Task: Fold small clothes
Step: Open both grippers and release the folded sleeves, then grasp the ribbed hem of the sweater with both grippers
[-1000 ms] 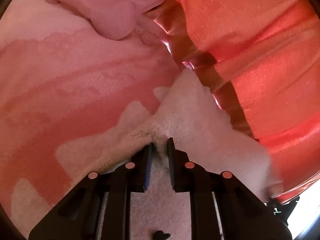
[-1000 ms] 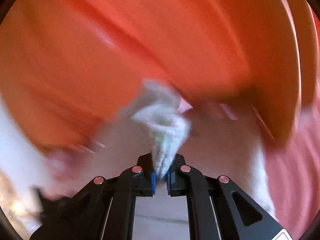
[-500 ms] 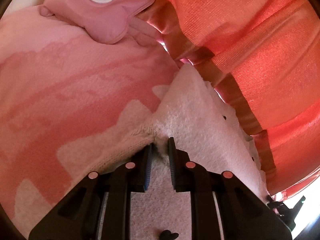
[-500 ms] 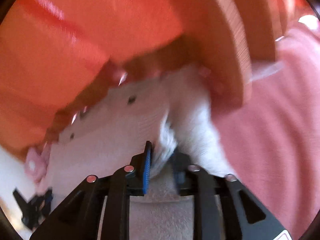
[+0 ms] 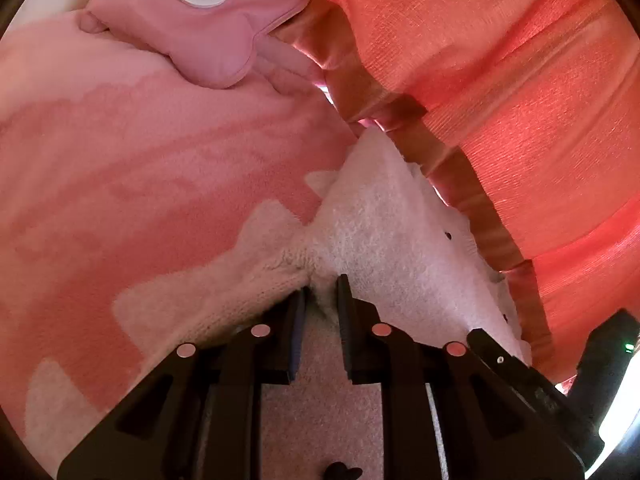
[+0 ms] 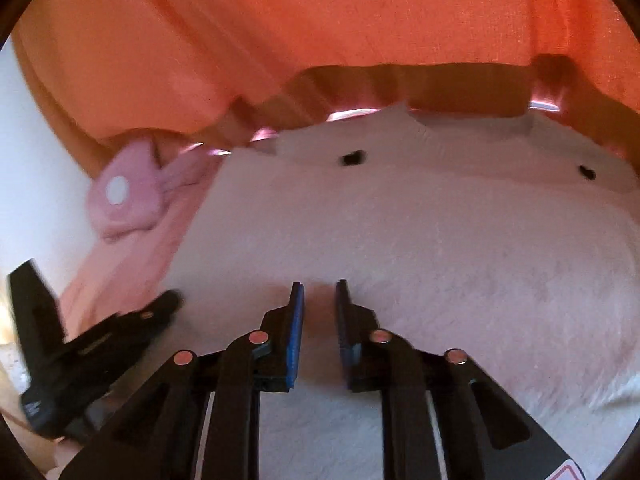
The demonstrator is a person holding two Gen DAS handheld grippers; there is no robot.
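Observation:
A small white fluffy garment [image 5: 384,220] with dark buttons lies on a pink patterned blanket [image 5: 160,168]. My left gripper [image 5: 320,292] is shut on a bunched fold of the garment's near edge. In the right wrist view the garment [image 6: 420,232] lies spread flat, with its buttoned edge by the orange curtain. My right gripper [image 6: 318,292] is open and empty just above the garment. The left gripper [image 6: 100,336] shows at the lower left of that view.
An orange curtain [image 5: 500,100] hangs along the far side, its hem right behind the garment. A pink heart-shaped cushion [image 5: 200,24] with a white disc lies on the blanket at the back left; it also shows in the right wrist view [image 6: 124,192].
My right gripper has let go of the garment, opened and pulled back. The garment's right side now lies flat. My left gripper has held its grip and barely moved.

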